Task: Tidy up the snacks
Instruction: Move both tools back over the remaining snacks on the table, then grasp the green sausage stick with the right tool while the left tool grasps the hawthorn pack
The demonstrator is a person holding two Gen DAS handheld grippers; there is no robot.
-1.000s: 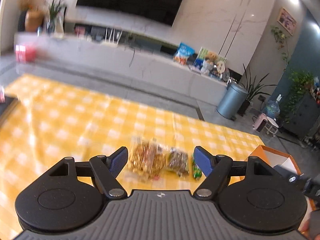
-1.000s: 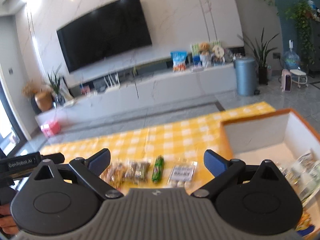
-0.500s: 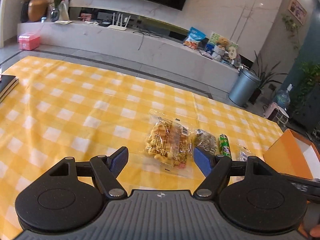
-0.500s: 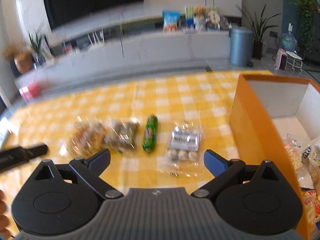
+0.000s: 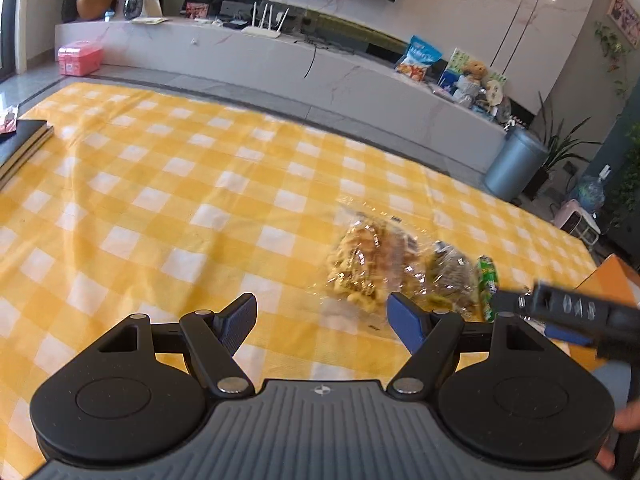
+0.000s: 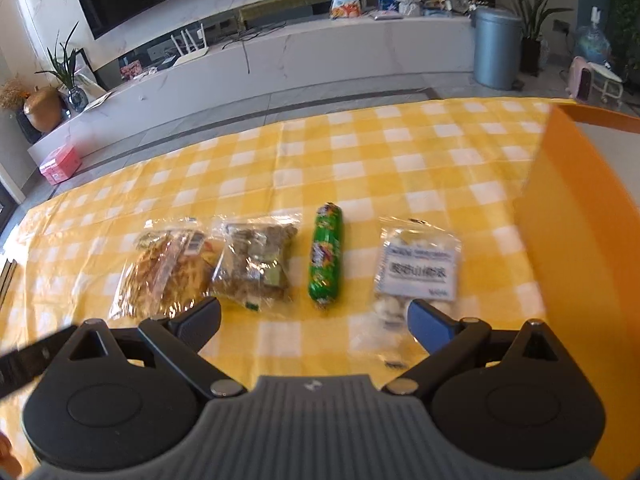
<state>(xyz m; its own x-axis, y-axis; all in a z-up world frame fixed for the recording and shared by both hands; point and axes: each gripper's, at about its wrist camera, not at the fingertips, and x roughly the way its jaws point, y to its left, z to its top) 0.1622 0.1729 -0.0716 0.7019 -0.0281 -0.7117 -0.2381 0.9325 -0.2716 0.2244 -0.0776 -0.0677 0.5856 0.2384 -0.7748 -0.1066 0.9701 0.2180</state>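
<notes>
Currently both grippers sit over the worktop (image 6: pixel 400 152) with its yellow check cloth, jaws wide, nothing between them. Left gripper (image 5: pixel 322 318) at lower centre of its view; the clear bag of golden snacks (image 5: pixel 366 260) lies just above its right finger, with the brownish bag (image 5: pixel 450 276) and green tube (image 5: pixel 487 282) to the right, blurred. Right gripper (image 6: pixel 314 318) faces a row of four across mid-frame of its view: golden bag (image 6: pixel 168 268), brown bag (image 6: pixel 254 264), green tube (image 6: pixel 326 254), white-label pack (image 6: pixel 416 272). The pack's lower end is just above the right finger. Orange box (image 6: pixel 576 216) stands along the right edge, beside the pack. Black books (image 5: pixel 20 144) at left edge of the left view.
</notes>
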